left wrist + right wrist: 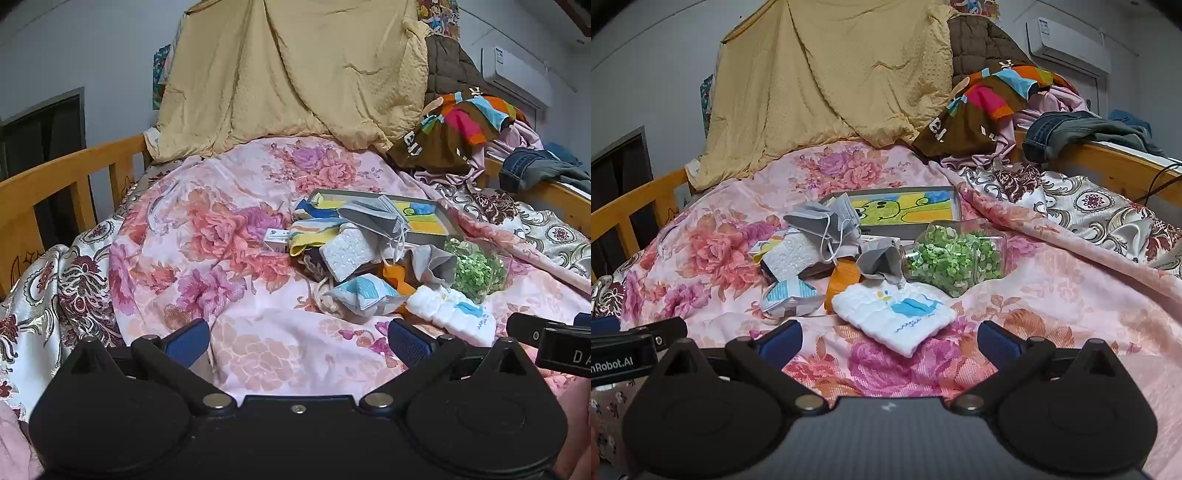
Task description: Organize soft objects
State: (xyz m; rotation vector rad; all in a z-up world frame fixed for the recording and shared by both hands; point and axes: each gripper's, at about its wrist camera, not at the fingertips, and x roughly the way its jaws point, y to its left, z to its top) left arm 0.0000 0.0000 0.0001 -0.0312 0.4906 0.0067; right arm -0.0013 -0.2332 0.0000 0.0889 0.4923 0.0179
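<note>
A pile of small items lies on the pink floral bedspread (240,229): grey face masks (373,218) (827,218), a white sponge block (345,254) (792,258), a striped yellow-blue cloth (314,232), a grey cloth (881,262), an orange item (844,277) and a jar of green bits (476,269) (955,258) on its side. Behind them sits a shallow box with a drawing (905,210). My left gripper (298,341) is open over bare bedspread, short of the pile. My right gripper (890,341) is open, with a folded white whale-print cloth (894,314) (450,314) just ahead, untouched.
A yellow blanket (295,74) hangs at the head of the bed. Heaped clothes (997,99) and jeans (1071,133) sit on the right rail. A wooden bed rail (55,177) runs along the left. A patterned satin quilt (1089,214) lies to the right.
</note>
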